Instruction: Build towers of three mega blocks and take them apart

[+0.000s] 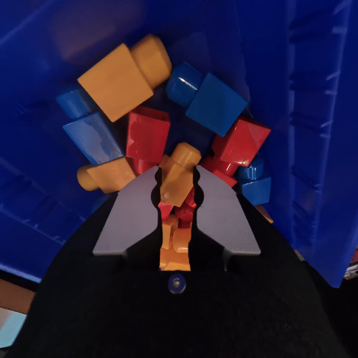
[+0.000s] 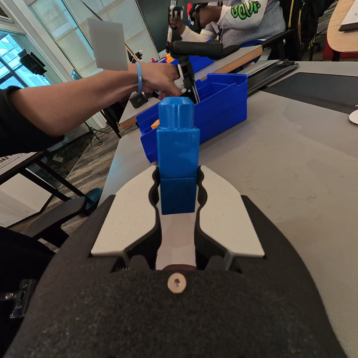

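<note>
Right hand-held gripper (image 2: 177,180) clamps the upright blue two-block tower (image 2: 177,155), stud up.

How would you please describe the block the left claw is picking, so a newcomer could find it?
Look inside the blue bin, at the heap of mega blocks. Between the left claw fingertips sits a small orange block, stud pointing away, lying atop red blocks; the other orange blocks lie outside the claw.
</note>
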Tool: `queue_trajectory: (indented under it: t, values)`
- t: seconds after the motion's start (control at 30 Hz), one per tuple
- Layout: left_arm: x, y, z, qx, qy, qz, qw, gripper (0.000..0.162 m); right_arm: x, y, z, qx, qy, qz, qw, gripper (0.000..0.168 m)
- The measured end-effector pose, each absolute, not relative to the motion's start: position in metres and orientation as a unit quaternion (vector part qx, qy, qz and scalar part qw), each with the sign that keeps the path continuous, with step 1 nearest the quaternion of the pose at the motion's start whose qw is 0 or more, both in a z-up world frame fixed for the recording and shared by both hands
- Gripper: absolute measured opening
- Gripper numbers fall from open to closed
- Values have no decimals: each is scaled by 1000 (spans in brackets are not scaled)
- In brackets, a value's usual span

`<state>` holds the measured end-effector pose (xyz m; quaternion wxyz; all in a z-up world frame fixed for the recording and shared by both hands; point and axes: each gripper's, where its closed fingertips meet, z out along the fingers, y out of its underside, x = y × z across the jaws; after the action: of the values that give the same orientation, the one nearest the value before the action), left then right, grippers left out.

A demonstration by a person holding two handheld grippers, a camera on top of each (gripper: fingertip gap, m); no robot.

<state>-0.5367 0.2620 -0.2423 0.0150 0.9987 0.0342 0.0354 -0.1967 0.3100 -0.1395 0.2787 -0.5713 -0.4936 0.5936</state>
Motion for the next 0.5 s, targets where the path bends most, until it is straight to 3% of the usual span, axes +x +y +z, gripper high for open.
queue_trajectory:
  t: [0.5]
  values:
    - [-538,272,-234,987,60,108,-104,29,-196,307,-140,-571,-494,597,270,37]
